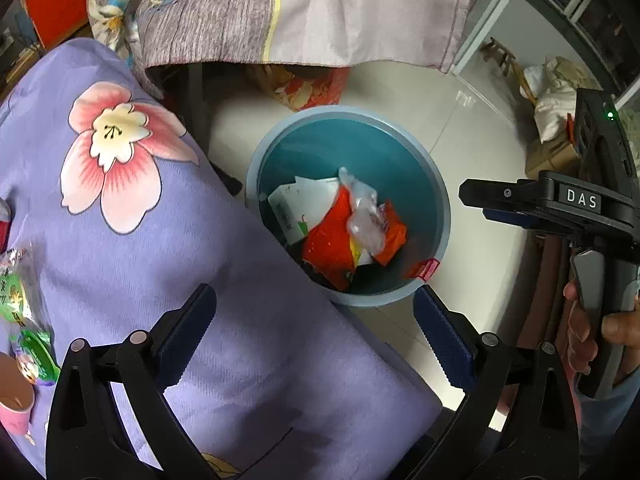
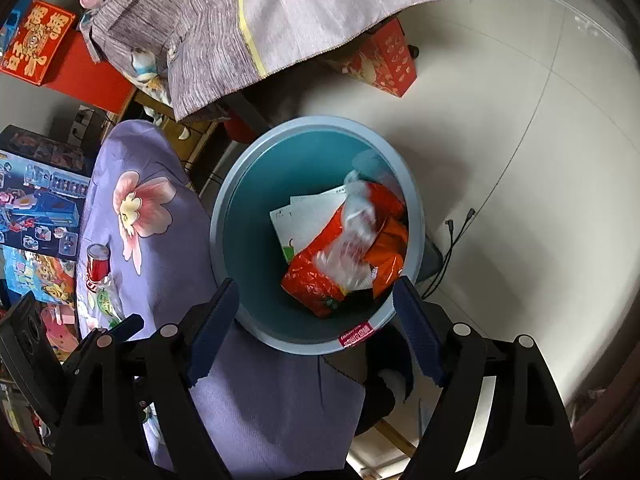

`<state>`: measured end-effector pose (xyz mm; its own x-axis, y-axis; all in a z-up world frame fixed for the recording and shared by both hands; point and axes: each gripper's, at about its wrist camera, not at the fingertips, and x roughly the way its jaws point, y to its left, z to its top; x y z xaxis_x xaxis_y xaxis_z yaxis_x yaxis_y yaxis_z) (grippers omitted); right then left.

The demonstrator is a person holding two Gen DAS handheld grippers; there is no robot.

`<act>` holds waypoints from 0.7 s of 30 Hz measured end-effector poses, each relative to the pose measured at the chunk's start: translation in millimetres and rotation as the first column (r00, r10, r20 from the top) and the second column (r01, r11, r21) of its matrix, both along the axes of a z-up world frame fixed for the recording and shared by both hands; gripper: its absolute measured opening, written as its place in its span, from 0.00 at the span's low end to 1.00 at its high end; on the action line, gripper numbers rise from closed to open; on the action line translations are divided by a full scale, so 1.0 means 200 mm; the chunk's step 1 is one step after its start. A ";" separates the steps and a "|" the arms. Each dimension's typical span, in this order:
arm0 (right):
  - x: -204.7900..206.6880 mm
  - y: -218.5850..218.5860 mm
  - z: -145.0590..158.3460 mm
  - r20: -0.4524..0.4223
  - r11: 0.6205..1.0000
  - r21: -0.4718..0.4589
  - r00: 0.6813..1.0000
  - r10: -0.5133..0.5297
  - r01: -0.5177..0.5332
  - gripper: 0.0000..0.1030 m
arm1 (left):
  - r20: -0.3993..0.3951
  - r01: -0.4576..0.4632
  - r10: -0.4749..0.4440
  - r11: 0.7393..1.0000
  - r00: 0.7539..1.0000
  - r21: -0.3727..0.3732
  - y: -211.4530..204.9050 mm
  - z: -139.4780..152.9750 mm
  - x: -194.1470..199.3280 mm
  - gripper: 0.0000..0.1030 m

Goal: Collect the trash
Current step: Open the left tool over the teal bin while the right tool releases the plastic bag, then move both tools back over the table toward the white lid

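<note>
A teal trash bin stands on the floor beside the table. Inside lie orange-red wrappers, a white carton and a clear plastic bag, which looks blurred in the right wrist view. My left gripper is open and empty above the table edge near the bin. My right gripper is open and empty directly above the bin; it also shows from the side in the left wrist view. Green wrappers and a red can lie on the purple floral tablecloth.
A pink paper cup stands at the table's left edge. A cloth-covered table is behind the bin, with a red gift box under it. Toy boxes stand left. Cables lie on the tiled floor.
</note>
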<state>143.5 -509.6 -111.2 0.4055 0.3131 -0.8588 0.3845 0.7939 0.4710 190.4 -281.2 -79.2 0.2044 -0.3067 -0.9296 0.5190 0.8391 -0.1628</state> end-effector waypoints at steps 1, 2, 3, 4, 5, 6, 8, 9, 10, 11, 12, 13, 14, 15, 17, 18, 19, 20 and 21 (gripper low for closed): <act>0.00 0.00 0.00 -0.002 1.000 0.002 1.000 0.000 0.000 0.77 | -0.003 -0.002 0.002 1.000 1.000 -0.002 0.01 0.00 0.00 0.96; 0.00 0.01 0.00 -0.004 1.000 0.002 1.000 0.000 0.000 0.77 | -0.004 -0.004 0.004 1.000 1.000 -0.004 0.02 0.00 -0.01 0.96; 0.00 0.02 0.00 -0.008 1.000 -0.001 1.000 0.002 -0.002 0.77 | -0.005 -0.005 0.005 1.000 1.000 -0.005 0.02 0.00 -0.01 0.96; 0.00 0.03 0.00 -0.011 1.000 -0.002 1.000 0.003 -0.003 0.77 | -0.004 -0.005 0.005 1.000 1.000 -0.006 0.03 0.00 -0.01 0.96; 0.00 0.04 0.00 -0.015 1.000 -0.001 1.000 0.004 -0.004 0.78 | -0.002 -0.006 0.006 1.000 1.000 -0.007 0.04 0.01 -0.02 0.96; 0.00 0.04 0.00 -0.020 1.000 0.001 1.000 0.003 -0.003 0.80 | -0.001 -0.008 0.008 1.000 1.000 -0.008 0.05 0.01 -0.02 0.96; 0.00 0.06 0.00 -0.028 1.000 0.003 1.000 0.001 -0.001 0.81 | 0.000 -0.012 0.012 1.000 1.000 -0.012 0.07 0.02 -0.03 0.96; -0.01 0.07 0.01 -0.028 1.000 0.001 1.000 0.002 -0.002 0.81 | 0.001 -0.014 0.014 1.000 1.000 -0.015 0.09 0.02 -0.03 0.96; -0.01 0.09 0.01 -0.029 1.000 -0.003 1.000 0.006 -0.006 0.81 | 0.003 -0.017 0.017 1.000 1.000 -0.017 0.10 0.02 -0.04 0.96; -0.01 0.10 0.02 -0.030 1.000 -0.007 0.999 0.010 -0.010 0.81 | 0.004 -0.021 0.021 1.000 1.000 -0.020 0.12 0.03 -0.04 0.96; -0.01 0.12 0.03 -0.030 1.000 -0.010 0.999 0.015 -0.015 0.81 | 0.005 -0.025 0.025 0.999 1.000 -0.025 0.14 0.03 -0.05 0.96; -0.01 0.13 0.04 -0.029 1.000 -0.013 0.999 0.019 -0.020 0.81 | 0.005 -0.030 0.030 0.999 1.000 -0.030 0.16 0.04 -0.05 0.96; -0.01 0.15 0.05 -0.027 1.000 -0.016 0.999 0.024 -0.025 0.81 | 0.006 -0.032 0.032 0.999 0.999 -0.033 0.17 0.04 -0.06 0.96; -0.01 0.17 0.06 -0.026 0.999 -0.020 0.999 0.029 -0.029 0.81 | 0.007 -0.035 0.035 0.999 0.999 -0.036 0.19 0.05 -0.06 0.96; -0.01 0.21 0.08 -0.022 0.999 -0.027 0.999 0.040 -0.040 0.81 | 0.015 -0.044 0.044 0.998 0.999 -0.042 0.23 0.07 -0.08 0.96; -0.01 0.23 0.09 -0.021 0.999 -0.028 0.999 0.045 -0.046 0.81 | 0.019 -0.048 0.049 0.998 0.999 -0.047 0.26 0.08 -0.09 0.96; -0.01 0.26 0.10 -0.019 0.998 -0.030 0.998 0.054 -0.055 0.81 | 0.022 -0.054 0.055 0.997 0.998 -0.051 0.29 0.09 -0.10 0.96; -0.01 0.29 0.11 -0.017 0.997 -0.033 0.998 0.063 -0.064 0.81 | 0.024 -0.059 0.060 0.997 0.998 -0.054 0.31 0.09 -0.11 0.96; -0.01 0.33 0.12 -0.014 0.996 -0.038 0.997 0.076 -0.076 0.81 | 0.026 -0.065 0.066 0.996 0.997 -0.057 0.34 0.10 -0.12 0.96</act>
<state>141.0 -443.7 -87.2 0.3709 0.3094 -0.8756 0.3279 0.8385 0.4352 166.7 -214.1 -59.3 0.2511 -0.3432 -0.9051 0.4683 0.8614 -0.1967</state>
